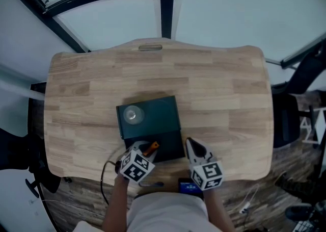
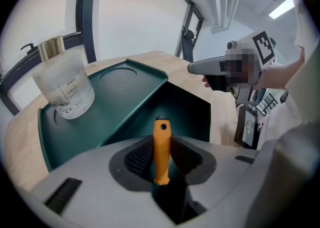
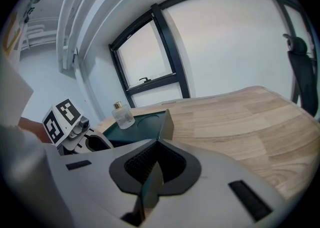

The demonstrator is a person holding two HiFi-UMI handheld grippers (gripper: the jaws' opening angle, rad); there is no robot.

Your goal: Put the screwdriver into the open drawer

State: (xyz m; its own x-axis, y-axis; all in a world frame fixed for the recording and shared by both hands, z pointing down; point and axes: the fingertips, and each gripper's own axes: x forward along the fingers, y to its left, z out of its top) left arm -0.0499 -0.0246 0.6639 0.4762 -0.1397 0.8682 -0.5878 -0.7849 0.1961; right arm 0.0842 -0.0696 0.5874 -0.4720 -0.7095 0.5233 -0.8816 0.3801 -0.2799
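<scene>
A dark green drawer box (image 1: 159,112) stands mid-table, its drawer (image 1: 172,147) pulled out toward me. My left gripper (image 1: 147,151) is shut on the orange handle of the screwdriver (image 1: 151,148) and holds it over the open drawer. In the left gripper view the handle (image 2: 161,137) sits upright between the pads (image 2: 139,156), above the drawer's dark inside (image 2: 185,112). My right gripper (image 1: 192,146) is at the drawer's right front corner. In its own view my right gripper (image 3: 151,174) is closed on a thin green drawer wall (image 3: 167,123).
A glass bottle (image 1: 132,115) stands on the box's top at its left. A dark phone-like device (image 1: 188,186) lies at the wooden table's (image 1: 229,88) near edge. A black cable (image 1: 104,175) hangs at the front left, and a chair (image 1: 300,80) stands to the right.
</scene>
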